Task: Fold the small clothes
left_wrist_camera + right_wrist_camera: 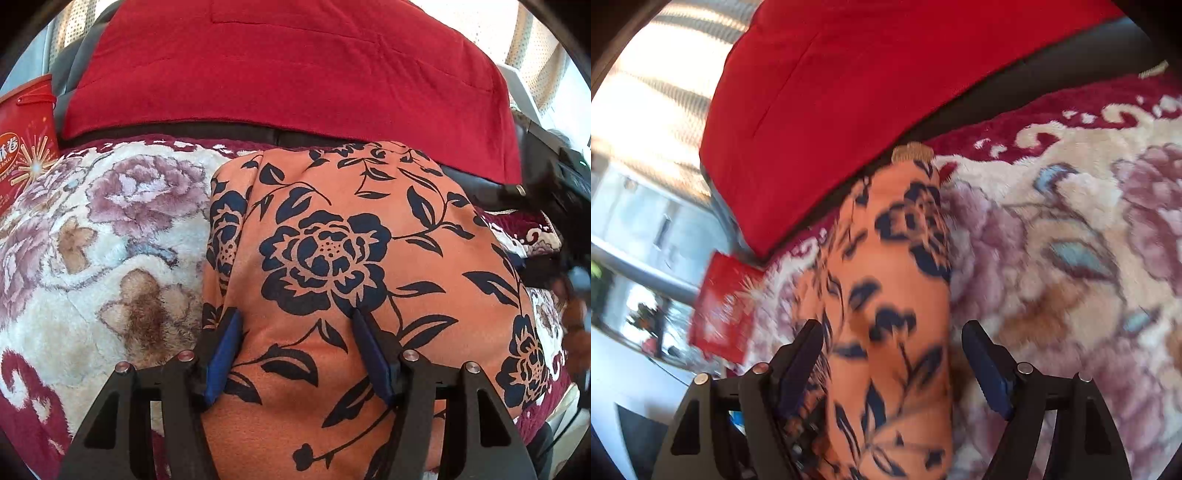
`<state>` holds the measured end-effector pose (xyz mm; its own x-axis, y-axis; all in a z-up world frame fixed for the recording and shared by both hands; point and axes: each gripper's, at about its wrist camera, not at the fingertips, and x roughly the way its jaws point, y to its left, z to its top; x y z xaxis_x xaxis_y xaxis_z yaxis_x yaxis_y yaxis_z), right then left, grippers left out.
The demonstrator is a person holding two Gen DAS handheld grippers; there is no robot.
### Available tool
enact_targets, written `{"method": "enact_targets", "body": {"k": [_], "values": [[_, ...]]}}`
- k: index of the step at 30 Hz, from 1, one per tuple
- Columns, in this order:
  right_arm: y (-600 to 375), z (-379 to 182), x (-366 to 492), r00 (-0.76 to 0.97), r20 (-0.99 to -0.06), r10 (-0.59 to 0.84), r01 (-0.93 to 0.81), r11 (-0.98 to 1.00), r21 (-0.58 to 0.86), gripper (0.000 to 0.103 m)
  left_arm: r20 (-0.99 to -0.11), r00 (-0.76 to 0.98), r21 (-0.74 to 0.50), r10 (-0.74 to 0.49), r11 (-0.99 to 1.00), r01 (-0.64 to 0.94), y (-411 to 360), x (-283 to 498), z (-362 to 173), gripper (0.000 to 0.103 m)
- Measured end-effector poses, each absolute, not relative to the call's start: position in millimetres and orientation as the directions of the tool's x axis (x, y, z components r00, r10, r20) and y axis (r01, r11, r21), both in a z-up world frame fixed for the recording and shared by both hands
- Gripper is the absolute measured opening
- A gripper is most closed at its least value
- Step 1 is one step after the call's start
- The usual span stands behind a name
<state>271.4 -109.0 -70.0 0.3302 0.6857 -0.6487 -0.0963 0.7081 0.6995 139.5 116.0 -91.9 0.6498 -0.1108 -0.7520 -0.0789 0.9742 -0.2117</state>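
My left gripper [295, 325] sits at the bottom centre of its view with the jaws spread apart, both blue-padded fingers [223, 354] resting over the orange garment printed with dark navy flowers and leaves [332, 258]; it grips nothing. That garment fills the middle and right of the left wrist view, lying folded on a plush cream blanket with mauve roses and a maroon border [110, 229]. Above it, across the top of the frame, is a bright red quilted cushion [280, 70], and at the left edge stands a red printed snack box [27, 147]. In the right wrist view, which is blurred, my right gripper [894, 339] is also released, its fingers wide at the bottom of the frame, with the orange floral garment [897, 295] running as a narrow strip up between them toward the centre. The blanket [1071, 240] spreads over the right half, the red cushion [831, 92] fills the upper middle, and the red box [724, 302] shows at the lower left.
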Motion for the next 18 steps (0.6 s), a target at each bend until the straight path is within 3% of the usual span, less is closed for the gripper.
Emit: {"method": "enact_targets", "body": {"k": [2,3,4,5,7,9,10,11,13,17,18], "values": [[-107,-88,294,0.287,-0.652,0.702,-0.041,0.689,0.723,0.081,-0.753,0.649,-0.212,-0.110,0.974,-0.081,116,140,-92,0.065],[-103,-94,301,0.254,-0.667,0.701,-0.024,0.694,0.720,0.075,-0.754,0.648,-0.212,-0.110,0.974,-0.081,116,140,-92,0.065],[-91,-88,300,0.243,-0.683,0.689,-0.072,0.715,0.696,0.052,-0.755,0.646,-0.212,-0.111,0.974,-0.080,116,140,-92,0.065],[-81,-73,296,0.264,-0.715,0.648,-0.140,0.759,0.636,0.048,-0.757,0.643,-0.214,-0.114,0.974,-0.080,117,141,-92,0.065],[-48,-36,267,0.381,-0.785,0.488,-0.336,0.864,0.374,0.042,-0.756,0.644,-0.218,-0.119,0.973,-0.077,117,141,-92,0.065],[-38,-44,265,0.399,-0.833,0.384,-0.339,0.905,0.255,0.041,-0.755,0.647,-0.206,-0.109,0.976,-0.076,115,141,-93,0.065],[-46,-57,272,0.371,-0.843,0.390,-0.289,0.911,0.294,0.046,-0.755,0.648,-0.197,-0.103,0.978,-0.075,113,142,-92,0.065],[-56,-61,273,0.369,-0.833,0.411,-0.245,0.908,0.339,0.060,-0.757,0.647,-0.190,-0.096,0.979,-0.076,112,141,-91,0.065],[-69,-58,263,0.378,-0.810,0.449,-0.218,0.893,0.393,0.065,-0.758,0.644,-0.199,-0.102,0.977,-0.080,114,141,-91,0.065],[-80,-50,223,0.383,-0.783,0.489,-0.245,0.872,0.425,0.089,-0.757,0.645,-0.205,-0.103,0.975,-0.085,116,140,-92,0.065],[-80,-57,215,0.361,-0.790,0.495,-0.237,0.868,0.435,0.088,-0.757,0.645,-0.206,-0.100,0.974,-0.091,116,140,-92,0.066]]}}
